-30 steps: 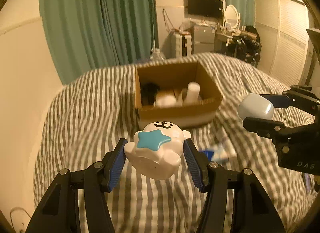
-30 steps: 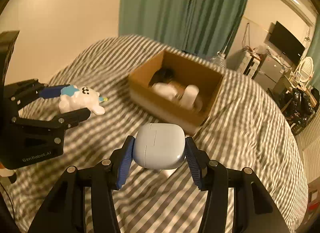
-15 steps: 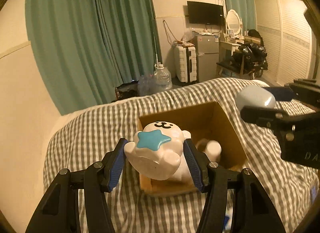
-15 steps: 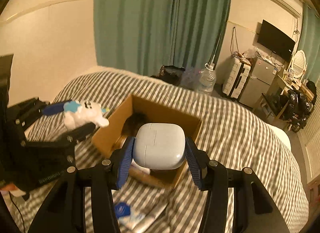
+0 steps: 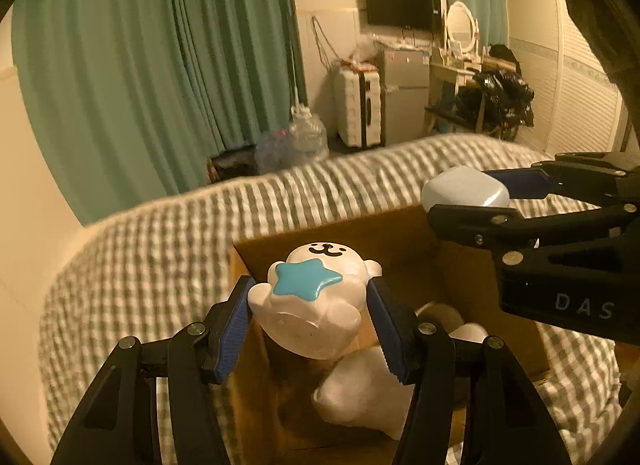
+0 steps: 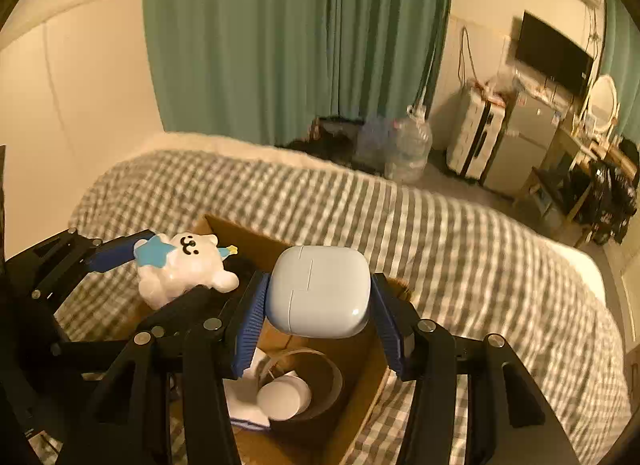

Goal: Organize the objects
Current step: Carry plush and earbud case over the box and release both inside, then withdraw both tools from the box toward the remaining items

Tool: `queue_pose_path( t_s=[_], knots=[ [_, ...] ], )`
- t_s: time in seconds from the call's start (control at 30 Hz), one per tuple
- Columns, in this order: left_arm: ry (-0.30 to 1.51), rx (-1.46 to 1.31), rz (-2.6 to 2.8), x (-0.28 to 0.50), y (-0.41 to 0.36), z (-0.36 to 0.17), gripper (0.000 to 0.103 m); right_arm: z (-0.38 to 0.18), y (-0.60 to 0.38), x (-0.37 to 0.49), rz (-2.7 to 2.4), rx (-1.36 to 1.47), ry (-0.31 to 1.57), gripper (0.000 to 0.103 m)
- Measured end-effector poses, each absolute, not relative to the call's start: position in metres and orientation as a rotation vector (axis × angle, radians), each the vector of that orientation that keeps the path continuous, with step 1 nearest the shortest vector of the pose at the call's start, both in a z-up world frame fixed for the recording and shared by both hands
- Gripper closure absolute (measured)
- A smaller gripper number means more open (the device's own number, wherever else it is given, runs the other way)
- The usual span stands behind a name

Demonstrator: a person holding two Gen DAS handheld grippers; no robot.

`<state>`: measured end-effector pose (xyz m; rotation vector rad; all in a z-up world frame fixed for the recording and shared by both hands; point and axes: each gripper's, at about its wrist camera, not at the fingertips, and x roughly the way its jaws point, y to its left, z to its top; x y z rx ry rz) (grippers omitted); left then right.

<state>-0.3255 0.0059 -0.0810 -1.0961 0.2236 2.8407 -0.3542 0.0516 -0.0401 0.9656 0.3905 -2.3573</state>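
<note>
Step in hand: depositing. Left gripper (image 5: 312,301) clamped on white bear figurine (image 5: 316,297), right gripper (image 6: 318,297) clamped on pale blue earbud case (image 6: 318,291), both poised above open cardboard box (image 5: 400,233) on checked bedspread (image 6: 460,233). Next, probably: lower into box, clear of contents, release.

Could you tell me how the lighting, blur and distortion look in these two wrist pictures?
Left wrist view: warm dim light, fisheye bending with dark corners, striped bedding smeared, white toy sharp. Right wrist view: same amber cast, a glare spot on the pale case, bedding blurred, curtain fairly clear.
</note>
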Motion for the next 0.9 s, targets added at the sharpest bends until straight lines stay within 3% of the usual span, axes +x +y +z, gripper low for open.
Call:
queue_pose_path(
  t_s=[0.43, 0.47, 0.5, 0.57, 0.9],
  knots=[
    [0.229, -1.133, 2.758, -0.326, 0.007, -0.114, 0.042, -0.104, 0.053, -0.382, -2.294, 1.106, 0.32, 0.051],
    [0.231, -1.13, 2.761, -0.324, 0.007, -0.113, 0.038, -0.103, 0.055, -0.382, -2.308, 1.101, 0.311, 0.04],
    [0.234, -1.129, 2.767, -0.323, 0.007, -0.11, 0.027, -0.1, 0.057, -0.38, -2.322, 1.084, 0.304, 0.035],
    [0.237, -1.12, 2.791, -0.317, 0.007, -0.104, 0.017, -0.089, 0.063, -0.37, -2.34, 1.048, 0.276, 0.034],
    [0.186, -1.064, 2.882, -0.259, -0.01, -0.055, 0.009, -0.016, 0.096, -0.31, -2.425, 0.941, 0.314, 0.034]
  ],
)
